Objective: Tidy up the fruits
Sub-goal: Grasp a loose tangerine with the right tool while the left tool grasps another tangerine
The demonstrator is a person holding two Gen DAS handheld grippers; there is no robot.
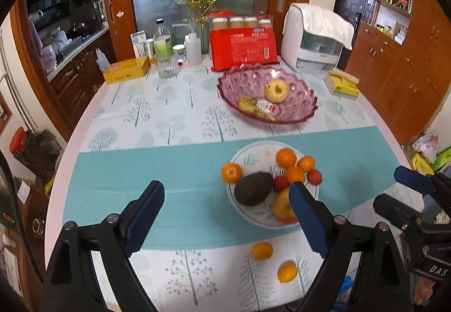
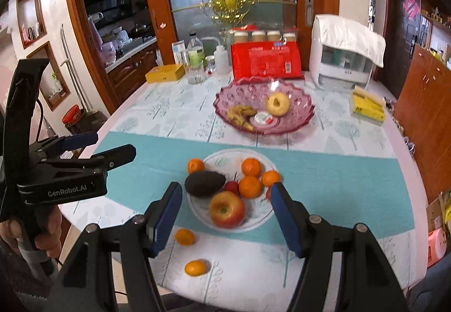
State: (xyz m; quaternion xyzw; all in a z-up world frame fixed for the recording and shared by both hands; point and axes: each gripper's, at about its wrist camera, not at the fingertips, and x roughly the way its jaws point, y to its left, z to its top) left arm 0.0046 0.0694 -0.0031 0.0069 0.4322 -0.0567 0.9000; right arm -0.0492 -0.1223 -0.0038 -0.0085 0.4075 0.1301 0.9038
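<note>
A white plate [image 1: 245, 155] [image 2: 262, 216] on the teal cloth holds an avocado [image 1: 253, 188] [image 2: 204, 183], a red-yellow apple [image 2: 227, 209] [image 1: 282, 207], several oranges [image 1: 286, 157] [image 2: 251, 166] and small red fruits [image 1: 314, 176]. One orange [image 1: 231, 172] [image 2: 195, 165] sits at the plate's left rim. Two oranges [image 1: 262, 250] [image 2: 184, 236] lie loose on the table in front. A pink glass bowl [image 1: 245, 80] [image 2: 239, 94] behind holds a yellow apple [image 1: 276, 90] and a banana [image 1: 249, 103]. My left gripper [image 1: 225, 216] is open and empty above the table, left of the plate. My right gripper [image 2: 225, 216] is open and empty over the apple.
Bottles, a jar, a yellow box [image 1: 126, 69], a red package [image 1: 243, 48] and a white appliance [image 1: 313, 41] line the table's far edge. A yellow packet [image 1: 341, 83] lies at the right. Wooden cabinets stand to the right.
</note>
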